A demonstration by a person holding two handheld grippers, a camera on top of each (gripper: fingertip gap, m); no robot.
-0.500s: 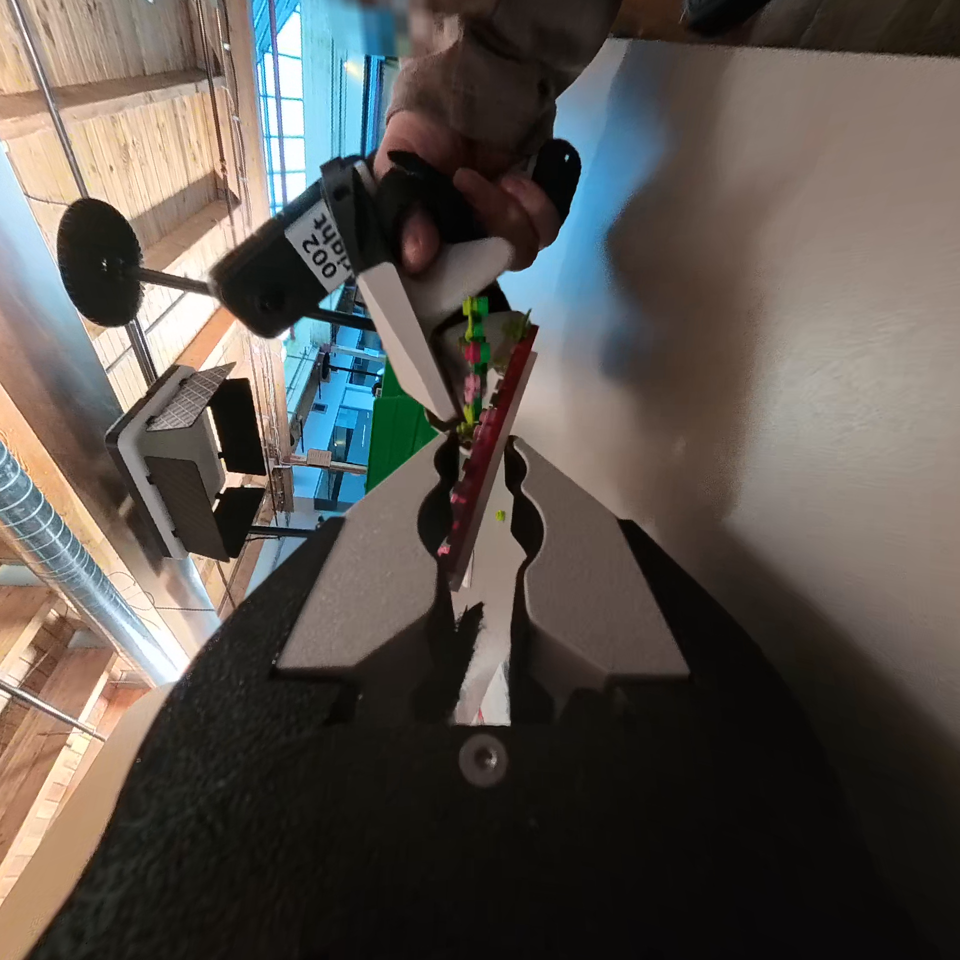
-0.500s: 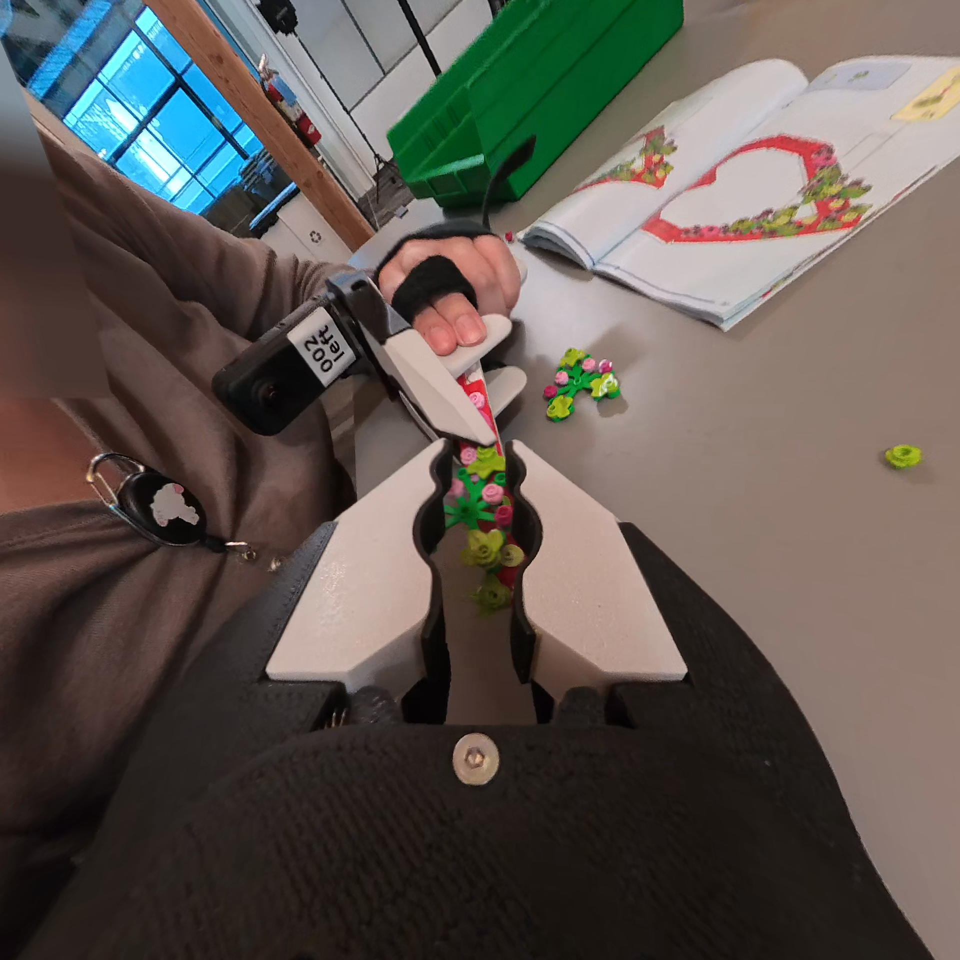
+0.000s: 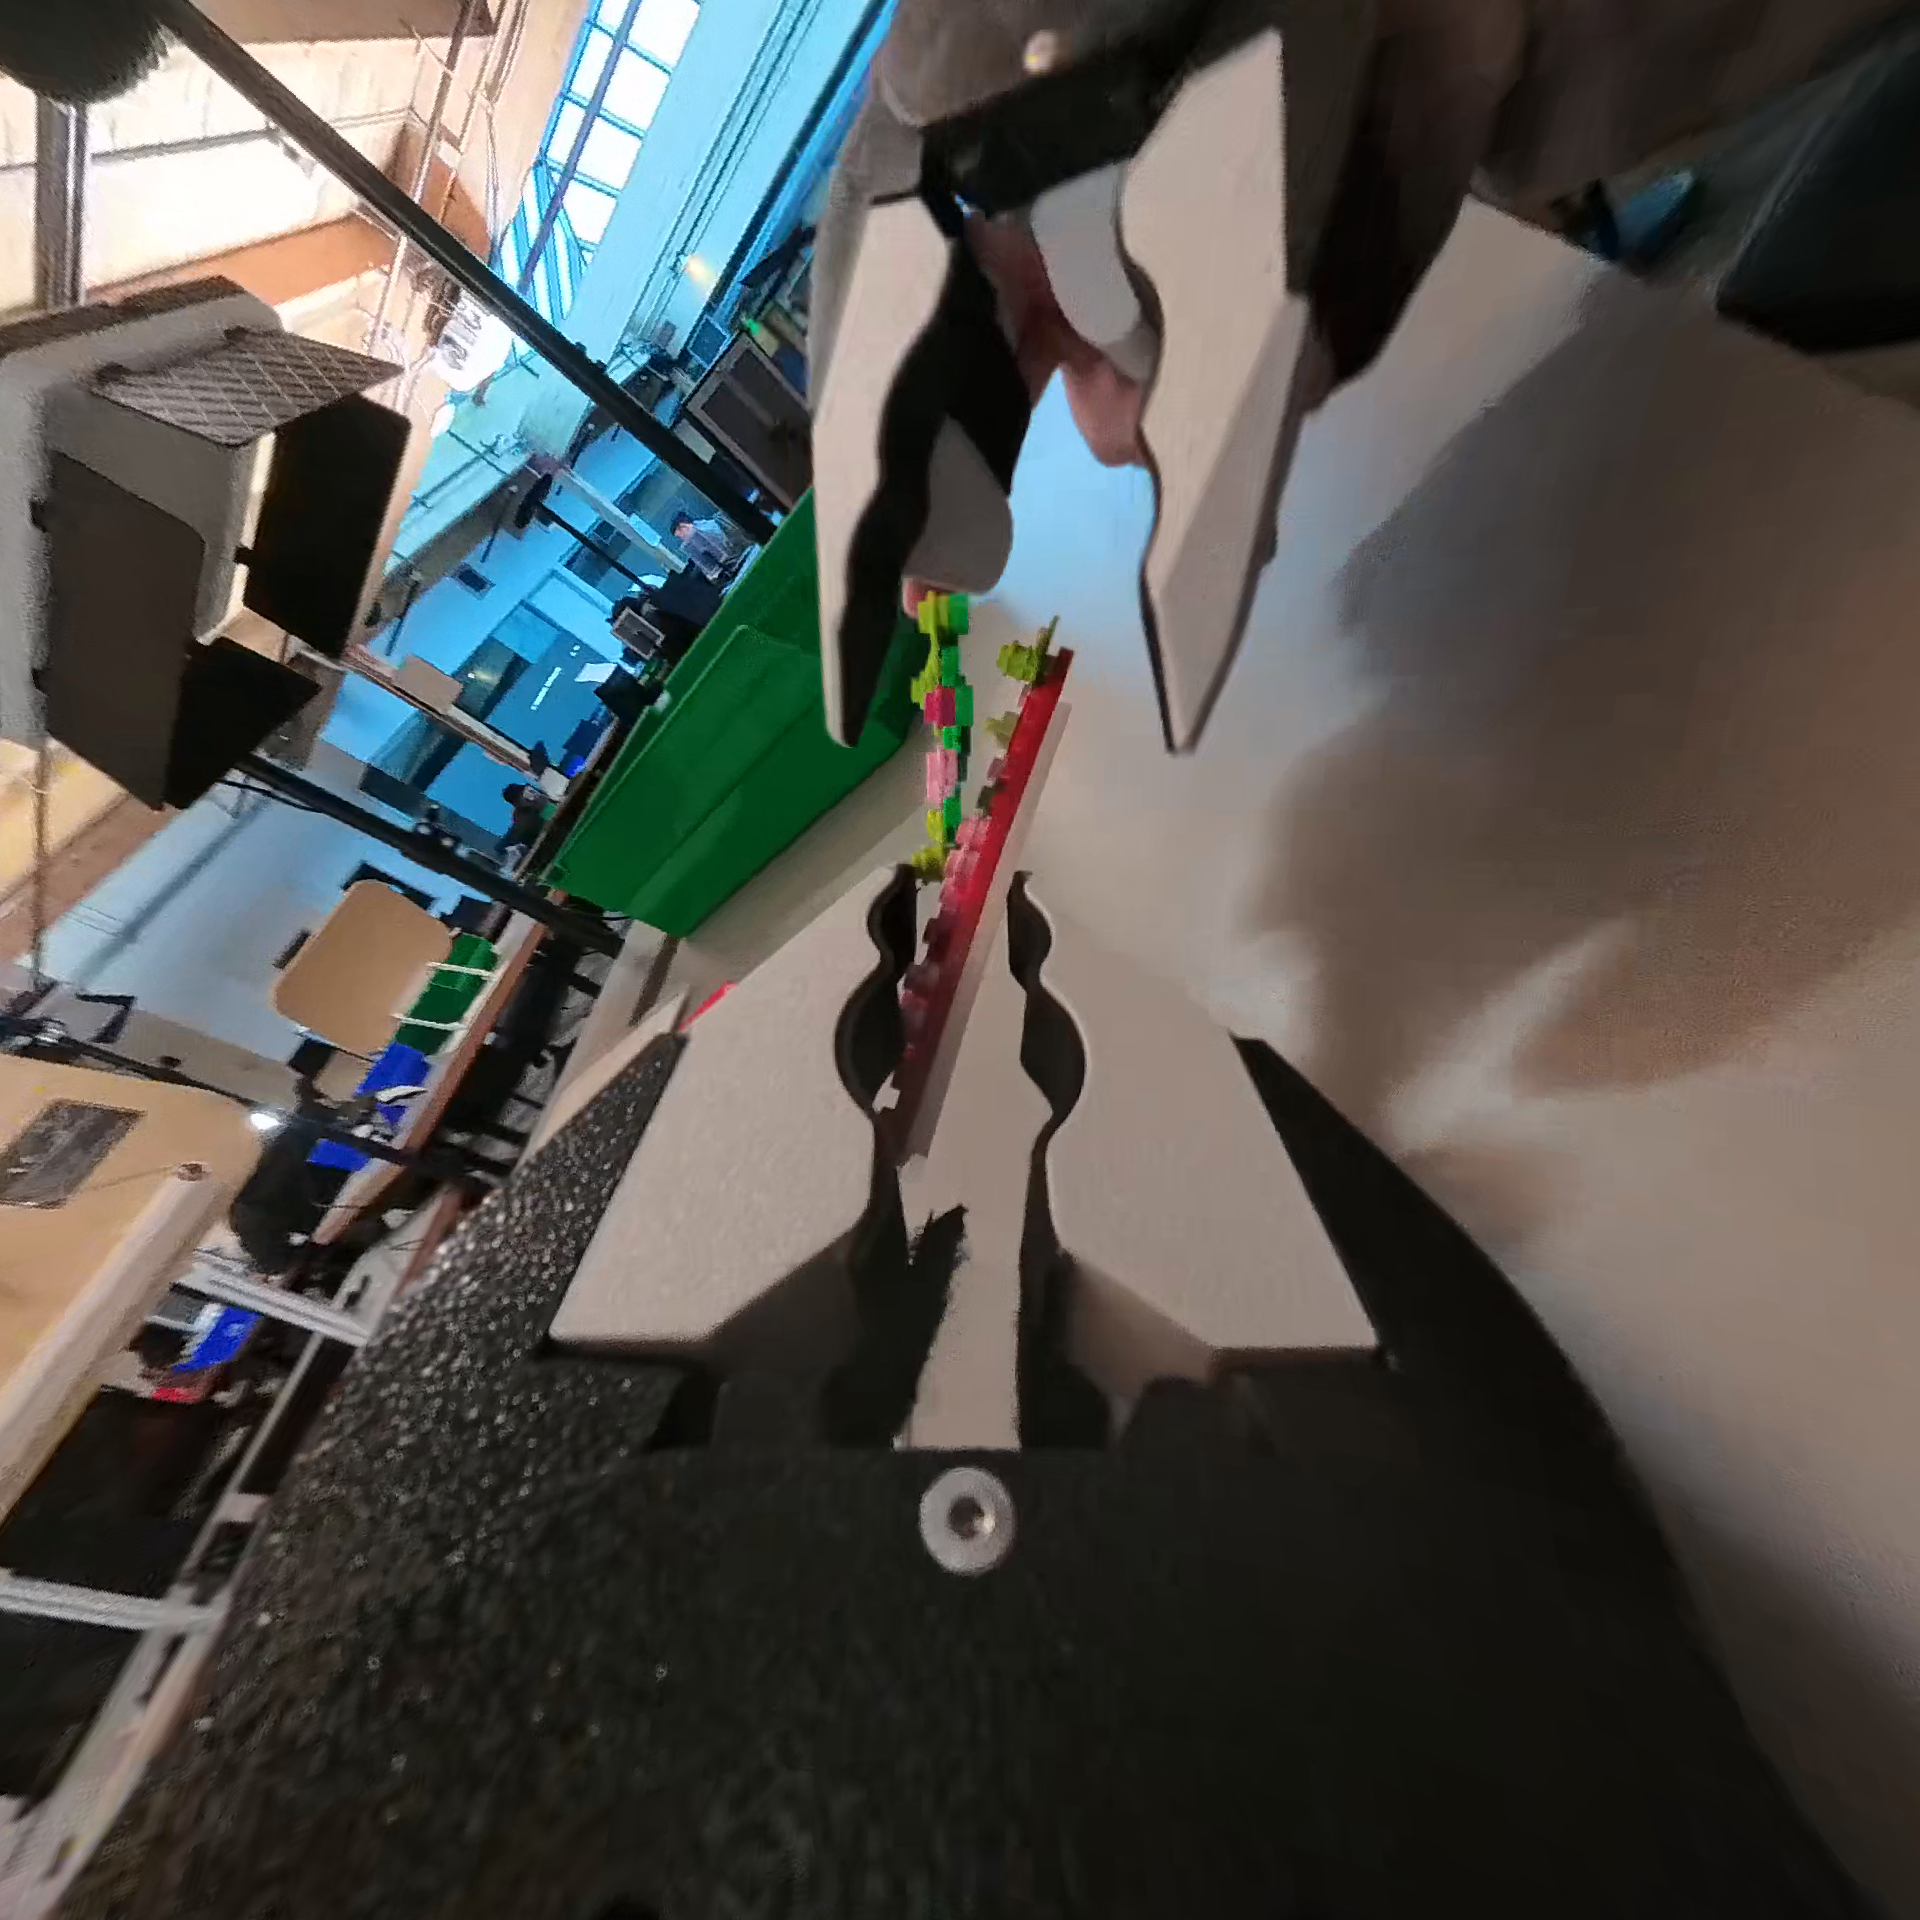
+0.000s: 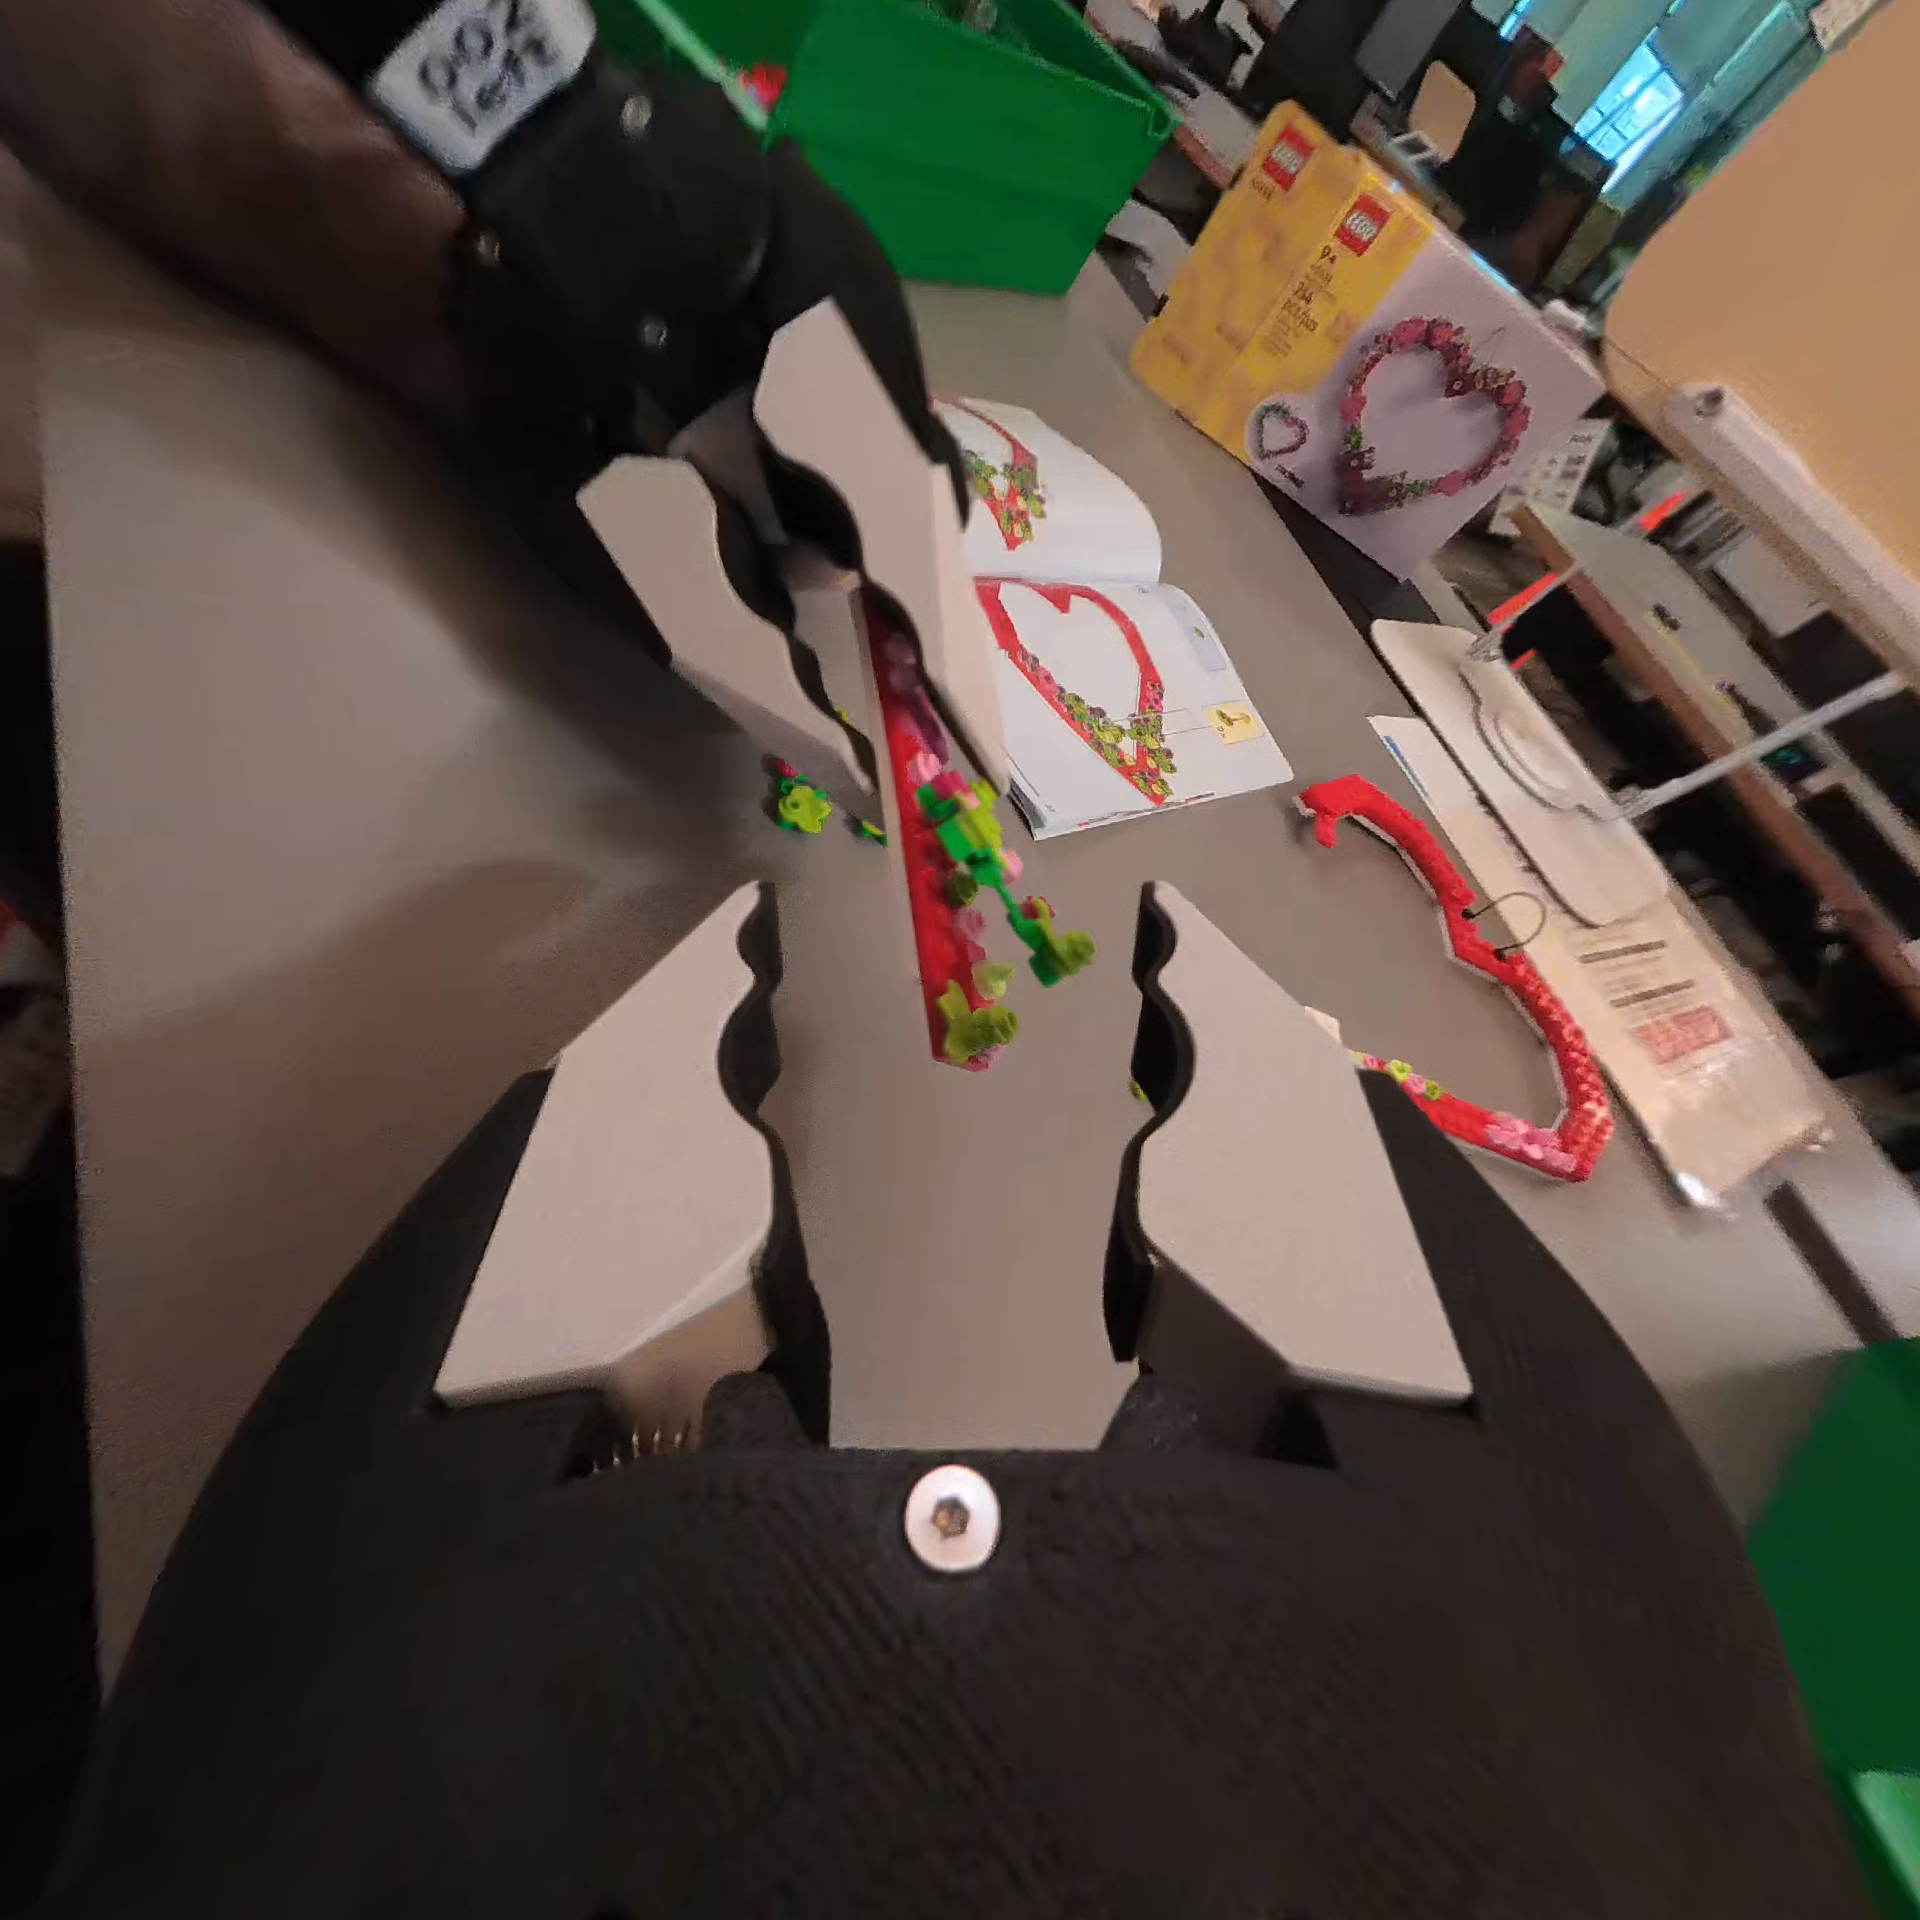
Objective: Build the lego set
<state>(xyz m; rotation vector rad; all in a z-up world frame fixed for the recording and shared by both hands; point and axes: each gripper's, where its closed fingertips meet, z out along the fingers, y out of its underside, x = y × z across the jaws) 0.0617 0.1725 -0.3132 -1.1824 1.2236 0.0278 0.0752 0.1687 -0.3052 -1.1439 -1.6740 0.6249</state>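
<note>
While the grey bench (image 4: 312, 727) carries the open instruction booklet (image 4: 1122, 675) and the other red heart half (image 4: 1507, 997) towards its right edge, a red heart half with flowers (image 4: 935, 894) is held edge-up above the bench middle, clamped in the left claw (image 3: 961, 1018). The right claw (image 4: 951, 977) is spread apart and empty. A flower-fitting step is judged under way; a loose green flower cluster (image 4: 798, 802) must be gripped next.

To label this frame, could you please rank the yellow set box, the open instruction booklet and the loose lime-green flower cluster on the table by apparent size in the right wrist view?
1. yellow set box
2. open instruction booklet: close to the box in apparent size, and nearer the camera, so this order is unsure.
3. loose lime-green flower cluster: plainly smallest.
</note>
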